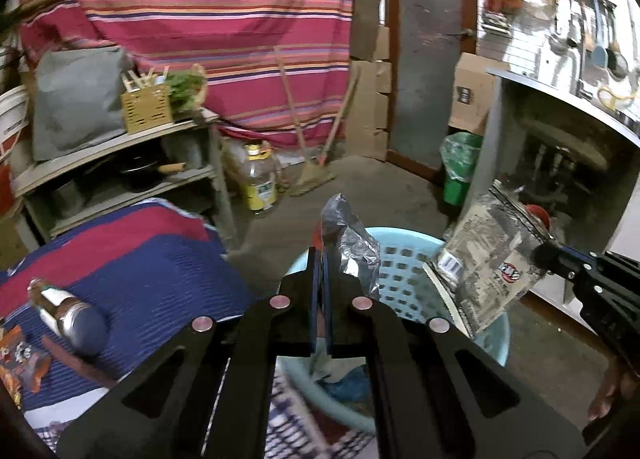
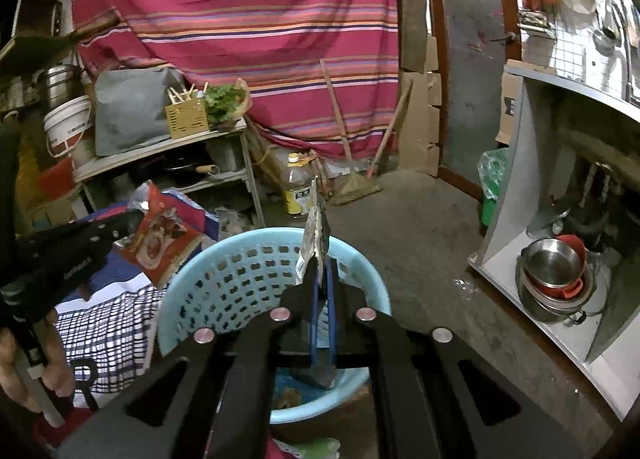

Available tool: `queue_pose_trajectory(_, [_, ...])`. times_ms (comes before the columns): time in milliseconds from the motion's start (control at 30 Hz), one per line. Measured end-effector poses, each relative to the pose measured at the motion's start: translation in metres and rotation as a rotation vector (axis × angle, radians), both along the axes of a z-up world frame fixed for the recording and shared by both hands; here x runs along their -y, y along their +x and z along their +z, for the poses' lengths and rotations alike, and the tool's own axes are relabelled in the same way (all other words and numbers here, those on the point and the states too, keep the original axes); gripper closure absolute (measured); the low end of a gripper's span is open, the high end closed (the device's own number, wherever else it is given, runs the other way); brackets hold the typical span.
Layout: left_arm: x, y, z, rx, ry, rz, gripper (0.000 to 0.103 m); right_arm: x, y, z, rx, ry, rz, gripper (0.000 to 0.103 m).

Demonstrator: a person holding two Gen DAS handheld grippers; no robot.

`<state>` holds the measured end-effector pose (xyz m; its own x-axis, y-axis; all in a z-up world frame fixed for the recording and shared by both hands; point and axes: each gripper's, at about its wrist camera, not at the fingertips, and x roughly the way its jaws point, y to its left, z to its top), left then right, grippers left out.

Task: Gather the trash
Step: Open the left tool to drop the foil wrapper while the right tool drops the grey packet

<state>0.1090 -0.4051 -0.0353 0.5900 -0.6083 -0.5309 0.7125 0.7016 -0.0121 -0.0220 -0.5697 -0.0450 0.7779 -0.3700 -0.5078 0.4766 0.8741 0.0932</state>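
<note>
Blue plastic makes up the round basket [image 2: 224, 259], which sits on the floor with holes in its wall. Above the basket, the left gripper [image 1: 320, 259] pinches a red snack wrapper [image 2: 160, 239], its fingers closed tight on it. Also above the basket, the right gripper [image 2: 322, 263] squeezes a silver packet [image 1: 484, 255] between closed fingers. Left of the basket, a bottle [image 1: 68, 315] lies on a striped cloth [image 1: 152, 259].

Both wrist views (close) over basket [image 1: 404, 259]
</note>
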Motion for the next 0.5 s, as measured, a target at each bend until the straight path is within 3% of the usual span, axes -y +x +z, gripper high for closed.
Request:
queue_pose_trajectory(300, [0.028,0.002,-0.028,-0.031,0.056,-0.006,0.101,0.010,-0.004,-0.004,-0.012,-0.001,-0.019,0.099])
queue_pose_trajectory(367, [0.033,0.009,-0.035,-0.059,0.082,0.000,0.087,0.010,-0.001,-0.005,-0.014,0.002,-0.018,0.099])
queue_pose_trajectory(433, [0.035,0.013,-0.038,-0.050,0.098,0.017,0.052,0.010,0.000,-0.006,-0.017,0.007,-0.016,0.099])
queue_pose_trajectory(500, [0.033,0.013,-0.039,-0.023,0.108,0.036,0.049,0.008,0.003,-0.009,-0.023,0.008,-0.012,0.099])
